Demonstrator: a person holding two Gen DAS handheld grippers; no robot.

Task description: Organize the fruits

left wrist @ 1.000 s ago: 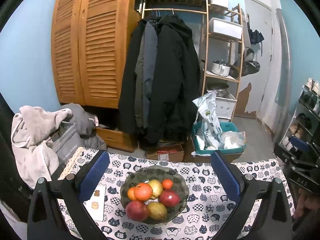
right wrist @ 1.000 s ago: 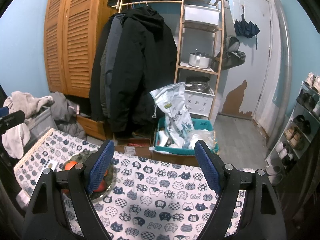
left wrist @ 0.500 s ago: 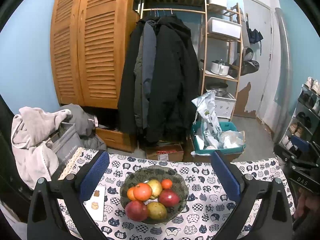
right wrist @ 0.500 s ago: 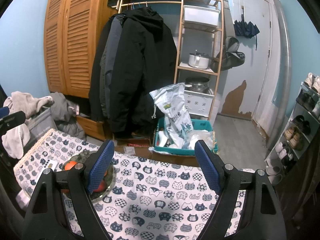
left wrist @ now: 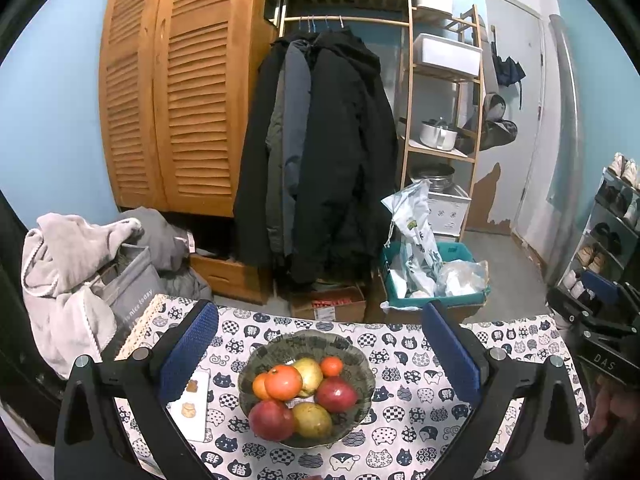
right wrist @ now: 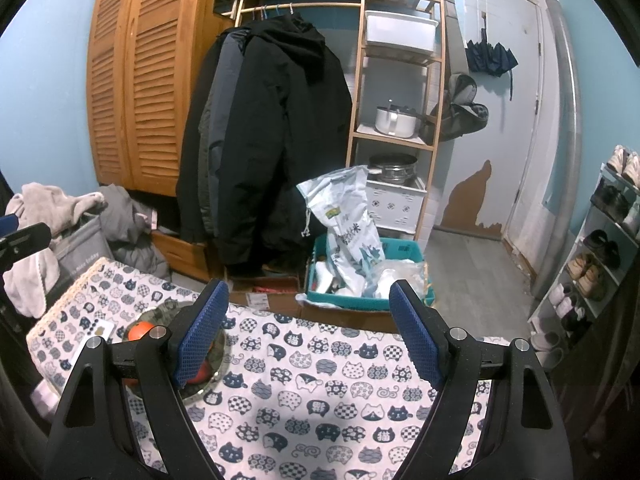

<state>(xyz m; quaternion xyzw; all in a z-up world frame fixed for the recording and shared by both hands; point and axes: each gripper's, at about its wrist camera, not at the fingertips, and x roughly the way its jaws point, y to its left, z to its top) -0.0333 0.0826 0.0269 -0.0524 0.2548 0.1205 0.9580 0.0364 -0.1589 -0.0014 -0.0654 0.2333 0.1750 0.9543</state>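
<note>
1. The left gripper (left wrist: 319,354) fills the lower part of the left wrist view; its jaws stand wide apart with nothing between the ribbed blue pads (left wrist: 188,350).
2. Centred low in that frame, a round dark bowl (left wrist: 352,354) with a scalloped rim sits on the counter (left wrist: 412,360), which wears a cloth printed with cat faces.
3. The bowl holds smooth round fruit: two red apples (left wrist: 335,394), two yellowish pears (left wrist: 312,419), an orange tomato-like one (left wrist: 283,382) and two small oranges (left wrist: 331,366).
4. A flat white card (left wrist: 191,408) lies just left of the bowl.
5. The right gripper (right wrist: 308,334) is likewise open and empty, over bare cloth; the bowl shows at lower left behind its left finger.
</note>
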